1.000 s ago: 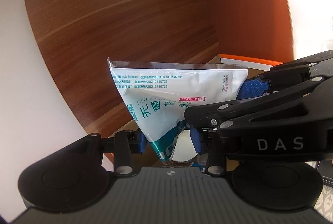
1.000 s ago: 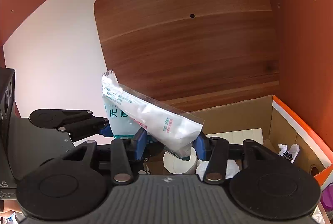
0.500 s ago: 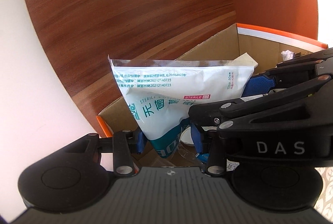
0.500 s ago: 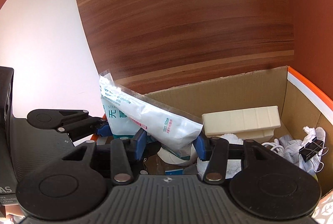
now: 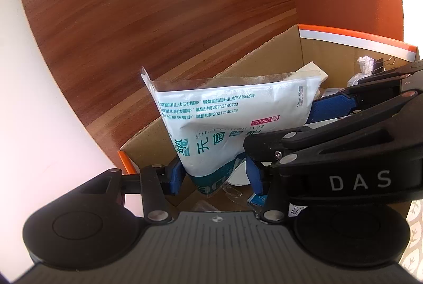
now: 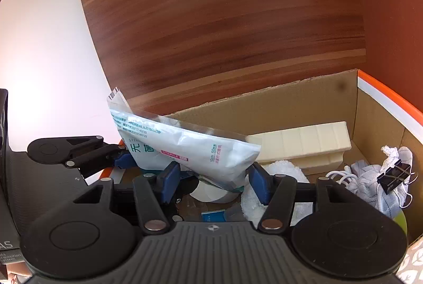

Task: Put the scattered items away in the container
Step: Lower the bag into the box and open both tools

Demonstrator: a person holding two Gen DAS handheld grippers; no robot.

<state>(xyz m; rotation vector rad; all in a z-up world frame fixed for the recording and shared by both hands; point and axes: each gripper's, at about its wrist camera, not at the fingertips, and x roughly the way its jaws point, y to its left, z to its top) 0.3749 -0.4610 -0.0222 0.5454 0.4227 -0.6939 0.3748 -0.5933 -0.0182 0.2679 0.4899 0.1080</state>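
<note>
- Left gripper (image 5: 214,174) fingers opening, swab pack (image 5: 232,122) between them over the box (image 5: 327,56)
- Right gripper (image 6: 214,178) fingers opening around the same pack, pads parting from it

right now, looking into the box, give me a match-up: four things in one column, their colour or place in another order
1 swab packet
2 foam block
3 binder clip
4 towel

a black, on crumpled fabric at the cardboard box's right side
b cream, along the back wall
c white with green print, raised over the box
d white, fluffy, just in front of the block

Pairs: 1-c, 2-b, 3-a, 4-d
</note>
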